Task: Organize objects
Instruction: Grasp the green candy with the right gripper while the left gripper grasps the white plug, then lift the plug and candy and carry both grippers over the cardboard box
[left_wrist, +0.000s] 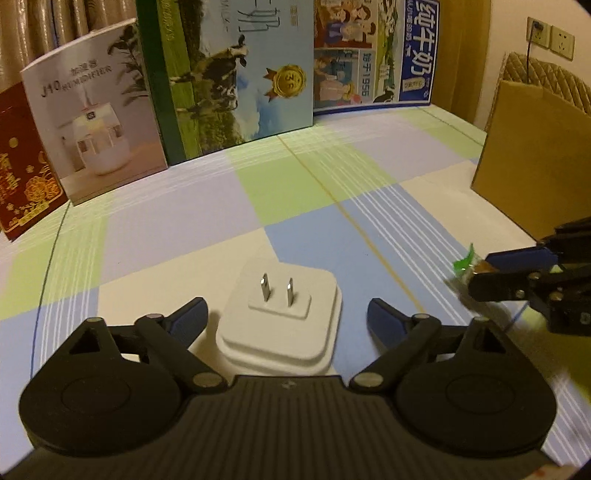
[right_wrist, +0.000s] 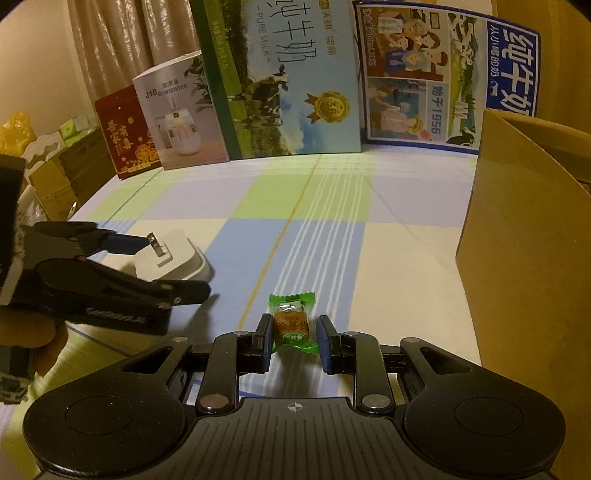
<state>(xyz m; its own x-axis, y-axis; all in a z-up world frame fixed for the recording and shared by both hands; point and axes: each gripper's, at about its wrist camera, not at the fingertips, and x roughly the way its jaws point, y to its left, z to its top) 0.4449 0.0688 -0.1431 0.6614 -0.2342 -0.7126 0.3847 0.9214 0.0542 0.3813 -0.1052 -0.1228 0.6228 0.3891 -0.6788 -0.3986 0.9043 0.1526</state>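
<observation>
A white plug adapter (left_wrist: 282, 317) lies prongs-up on the checked cloth between the wide-open fingers of my left gripper (left_wrist: 286, 319), with gaps on both sides. It also shows in the right wrist view (right_wrist: 170, 260) with the left gripper (right_wrist: 159, 266) around it. A green-wrapped candy (right_wrist: 293, 325) lies between the fingers of my right gripper (right_wrist: 293, 341); the jaws stand close on either side, a small gap still showing on the right. In the left wrist view the right gripper (left_wrist: 480, 271) and the candy (left_wrist: 465, 264) show at the right edge.
A brown cardboard box (right_wrist: 524, 258) stands at the right, also in the left wrist view (left_wrist: 532, 162). Along the back stand a red box (left_wrist: 26, 177), a humidifier box (left_wrist: 92, 122) and two milk cartons (left_wrist: 236, 74) (left_wrist: 373, 51). Clutter lies off the table's left (right_wrist: 48, 166).
</observation>
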